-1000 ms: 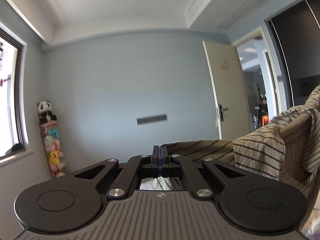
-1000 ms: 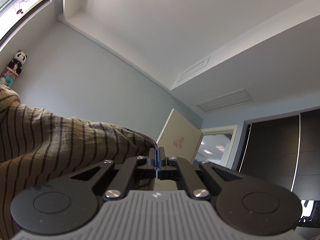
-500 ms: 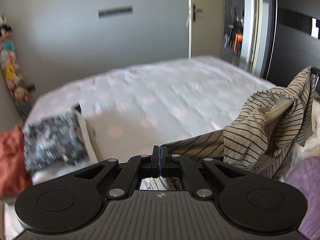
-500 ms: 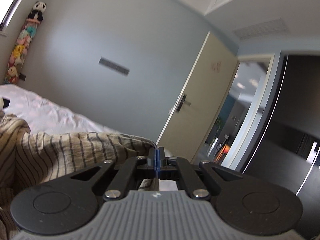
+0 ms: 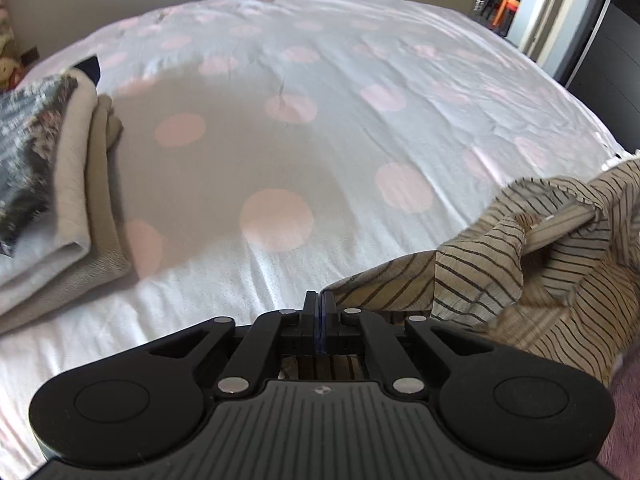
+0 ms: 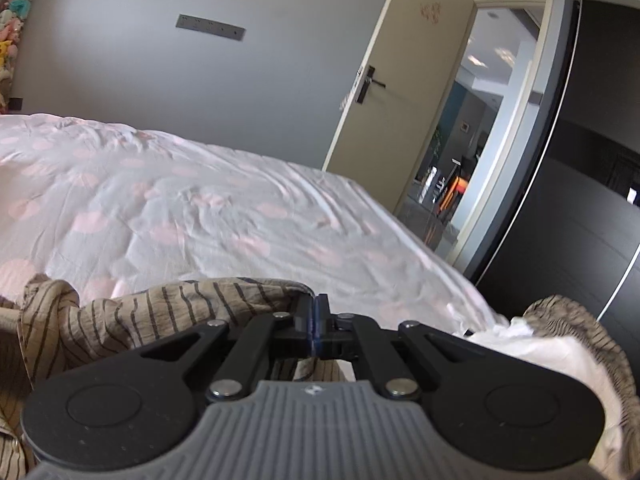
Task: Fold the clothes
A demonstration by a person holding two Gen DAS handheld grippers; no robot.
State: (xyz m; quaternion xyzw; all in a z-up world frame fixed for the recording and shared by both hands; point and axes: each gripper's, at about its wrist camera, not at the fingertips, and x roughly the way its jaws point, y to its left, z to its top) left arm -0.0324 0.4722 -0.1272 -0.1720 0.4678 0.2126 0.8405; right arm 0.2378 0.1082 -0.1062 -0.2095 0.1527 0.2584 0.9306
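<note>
Pinching one striped shirt [image 5: 500,248] between them, the left gripper [image 5: 319,312] and right gripper [image 6: 314,322] each stay clamped on its cloth, which spans them sideways over the bed [image 5: 320,80]'s near edge, equally near both

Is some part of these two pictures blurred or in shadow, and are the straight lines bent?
Left wrist view: a broad shadow darkens the dotted bed cover; the folded pile and striped shirt look smeared. Right wrist view: the bed cover is soft, the doorway bright, the dark wardrobe edge bowed.
</note>
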